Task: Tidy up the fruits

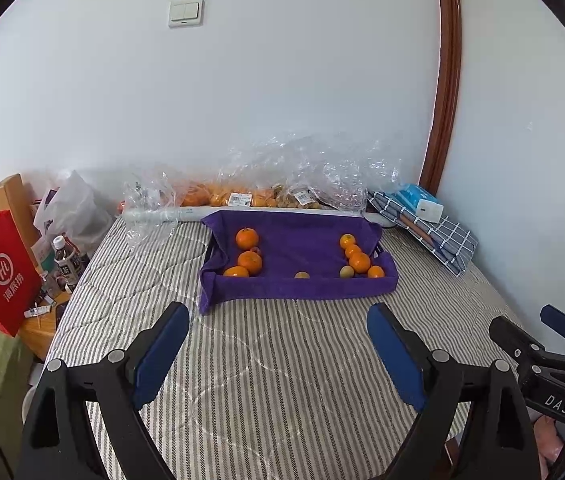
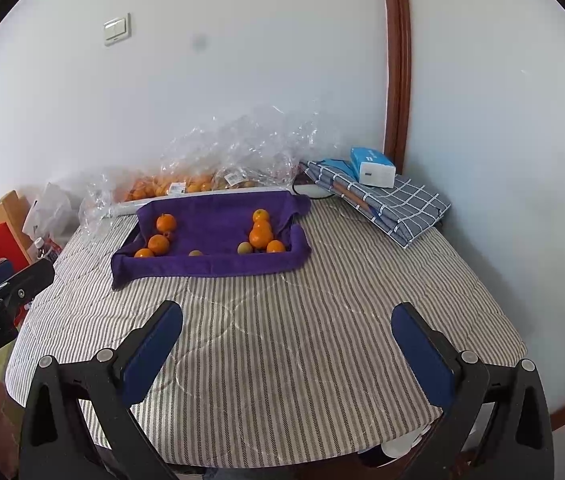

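Grippers standing by, fruit tray at frame centre

The left gripper (image 1: 278, 354) and right gripper (image 2: 286, 354) are hovering wide apart, empty, over the striped cover; oranges (image 1: 249, 262) are lying grouped at both ends of the purple-lined tray (image 1: 298, 286), probably for sorting.

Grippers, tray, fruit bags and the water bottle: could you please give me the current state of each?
left gripper: open, empty
right gripper: open, empty
purple-lined tray: holding loose fruit in two clusters
clear fruit bags: crumpled, fruit inside
water bottle: upright, capped
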`<state>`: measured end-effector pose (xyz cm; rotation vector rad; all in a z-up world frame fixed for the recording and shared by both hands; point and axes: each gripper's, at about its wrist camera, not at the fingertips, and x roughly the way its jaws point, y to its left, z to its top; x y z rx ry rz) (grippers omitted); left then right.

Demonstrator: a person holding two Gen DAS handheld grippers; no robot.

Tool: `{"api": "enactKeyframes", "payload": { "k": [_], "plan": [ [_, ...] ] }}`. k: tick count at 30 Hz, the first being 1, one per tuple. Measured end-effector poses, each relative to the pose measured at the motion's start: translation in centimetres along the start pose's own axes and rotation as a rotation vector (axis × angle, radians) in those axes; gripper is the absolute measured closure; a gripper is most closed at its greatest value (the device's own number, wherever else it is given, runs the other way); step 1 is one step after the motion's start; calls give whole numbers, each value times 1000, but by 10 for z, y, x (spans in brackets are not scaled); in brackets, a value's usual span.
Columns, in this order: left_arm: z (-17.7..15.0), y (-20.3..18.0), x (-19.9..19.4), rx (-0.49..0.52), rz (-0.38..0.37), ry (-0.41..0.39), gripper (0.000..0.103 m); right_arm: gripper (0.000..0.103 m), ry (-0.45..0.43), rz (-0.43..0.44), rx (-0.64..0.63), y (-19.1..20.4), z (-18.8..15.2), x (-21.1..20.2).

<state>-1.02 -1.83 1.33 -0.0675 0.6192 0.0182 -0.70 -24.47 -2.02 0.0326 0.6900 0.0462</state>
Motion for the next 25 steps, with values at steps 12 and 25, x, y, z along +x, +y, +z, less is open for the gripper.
{"api": "enactKeyframes", "payload": {
  "k": [12,25],
  "plan": [
    [0,5,0,-8,4,0,13,0,0,5,-4,3,1,1],
    [1,9,-1,-5,19,-9,13,0,-13,1,-7,7,3,-2]
  ]
}}
